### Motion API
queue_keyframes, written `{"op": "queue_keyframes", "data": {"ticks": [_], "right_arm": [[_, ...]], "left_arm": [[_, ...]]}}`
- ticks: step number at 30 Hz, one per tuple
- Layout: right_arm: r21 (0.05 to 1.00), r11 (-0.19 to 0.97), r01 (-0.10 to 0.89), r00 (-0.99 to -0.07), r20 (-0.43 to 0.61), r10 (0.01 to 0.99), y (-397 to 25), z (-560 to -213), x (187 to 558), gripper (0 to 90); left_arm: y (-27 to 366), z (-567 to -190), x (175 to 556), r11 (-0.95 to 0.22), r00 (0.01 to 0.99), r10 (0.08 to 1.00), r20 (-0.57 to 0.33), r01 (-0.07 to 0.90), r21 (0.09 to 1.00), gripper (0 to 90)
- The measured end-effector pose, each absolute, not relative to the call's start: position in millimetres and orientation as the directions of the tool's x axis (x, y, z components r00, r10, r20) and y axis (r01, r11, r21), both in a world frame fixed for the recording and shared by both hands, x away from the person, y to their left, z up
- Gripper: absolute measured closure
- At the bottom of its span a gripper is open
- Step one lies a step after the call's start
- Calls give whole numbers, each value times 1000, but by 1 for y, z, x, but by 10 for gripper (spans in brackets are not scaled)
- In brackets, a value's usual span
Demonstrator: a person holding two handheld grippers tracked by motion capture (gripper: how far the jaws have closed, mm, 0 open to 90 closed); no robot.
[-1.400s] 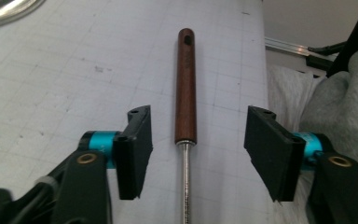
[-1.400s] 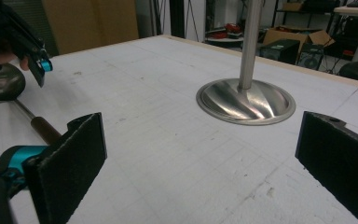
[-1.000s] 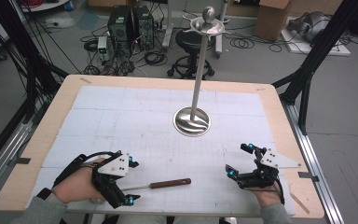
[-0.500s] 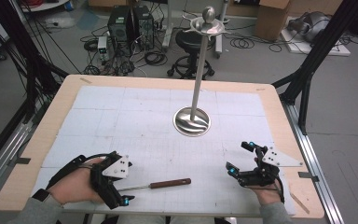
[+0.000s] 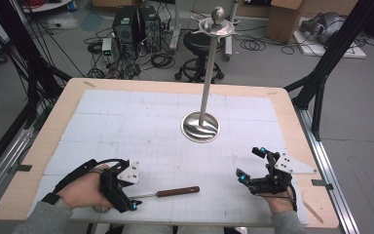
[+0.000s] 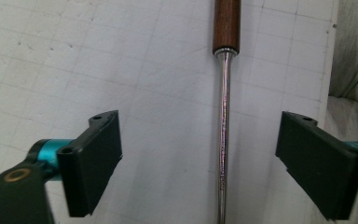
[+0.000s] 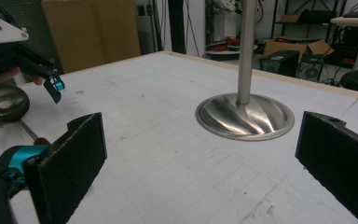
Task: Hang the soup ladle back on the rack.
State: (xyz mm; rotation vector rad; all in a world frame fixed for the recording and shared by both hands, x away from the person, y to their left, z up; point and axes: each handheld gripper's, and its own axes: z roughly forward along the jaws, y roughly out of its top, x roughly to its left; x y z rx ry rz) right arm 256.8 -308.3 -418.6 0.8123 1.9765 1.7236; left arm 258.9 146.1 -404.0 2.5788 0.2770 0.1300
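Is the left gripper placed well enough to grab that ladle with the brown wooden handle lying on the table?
Probably yes. The left gripper is open, with the ladle's thin metal shaft lying between its black fingers, and nothing blocks the way; closing should catch it.

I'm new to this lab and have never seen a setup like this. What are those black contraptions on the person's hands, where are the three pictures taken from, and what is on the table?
A person sits at a table and holds a hand-operated gripper in each hand, each with two black jaws. The high view looks down from above: the left gripper is at the lower left, the right gripper at the lower right. The other two pictures come from small cameras riding on the grippers, looking out along their jaws.

On the table stands a tall metal stand with a round shiny base. Near the front edge lies a ladle with a thin metal shaft and a brown wooden handle.

Nothing is held yet. Both grippers are open; the left one's jaws sit on either side of the ladle's shaft without touching it.
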Motion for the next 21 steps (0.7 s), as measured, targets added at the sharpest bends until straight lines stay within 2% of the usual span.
{"op": "queue_keyframes", "data": {"ticks": [6,21], "right_arm": [[983,79,168,-752,76,654,-309,-419,255,6],[983,66,174,-757,90,648,-308,-419,254,6]], "left_arm": [[144,-408,262,-852,972,234,17,197,485,240],[135,-413,258,-908,981,192,32,165,386,447]]}}
